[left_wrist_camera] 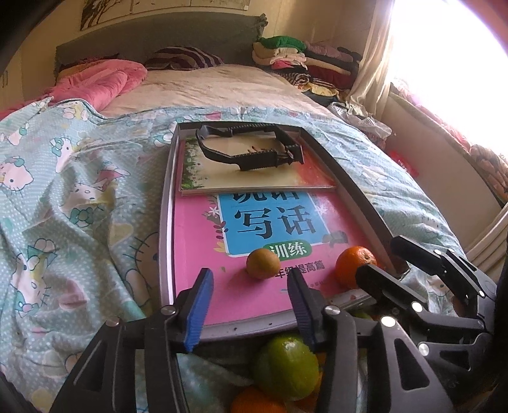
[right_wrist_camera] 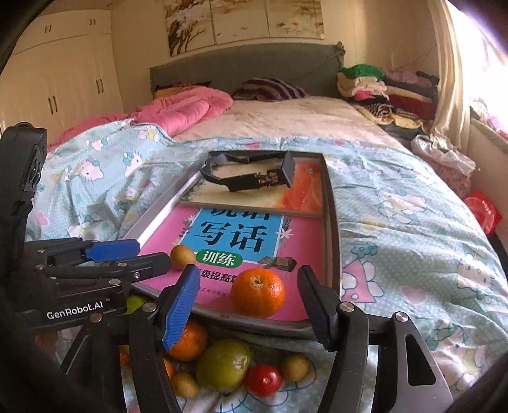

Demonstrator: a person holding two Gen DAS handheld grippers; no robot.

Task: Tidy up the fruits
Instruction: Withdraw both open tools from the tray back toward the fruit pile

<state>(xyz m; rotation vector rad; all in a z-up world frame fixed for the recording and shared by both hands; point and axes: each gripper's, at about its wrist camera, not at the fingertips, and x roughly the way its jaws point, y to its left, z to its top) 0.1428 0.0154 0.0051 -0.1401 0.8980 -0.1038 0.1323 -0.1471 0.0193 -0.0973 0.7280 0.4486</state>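
Orange (right_wrist_camera: 257,293) sits stem-end up on the tray (right_wrist_camera: 333,222), between the right gripper (right_wrist_camera: 250,309)'s open, empty jaws.

Bed (right_wrist_camera: 285,120) with grey headboard (right_wrist_camera: 247,66), cream wardrobe (right_wrist_camera: 63,76), wall paintings (right_wrist_camera: 244,22), bright curtained window (left_wrist_camera: 444,63)

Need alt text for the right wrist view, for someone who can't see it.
The right gripper is open around a round orange tangerine on a pink book in a grey metal tray on a bed. A loose pile of mixed fruit lies below the tray's near edge; the left gripper is at left.
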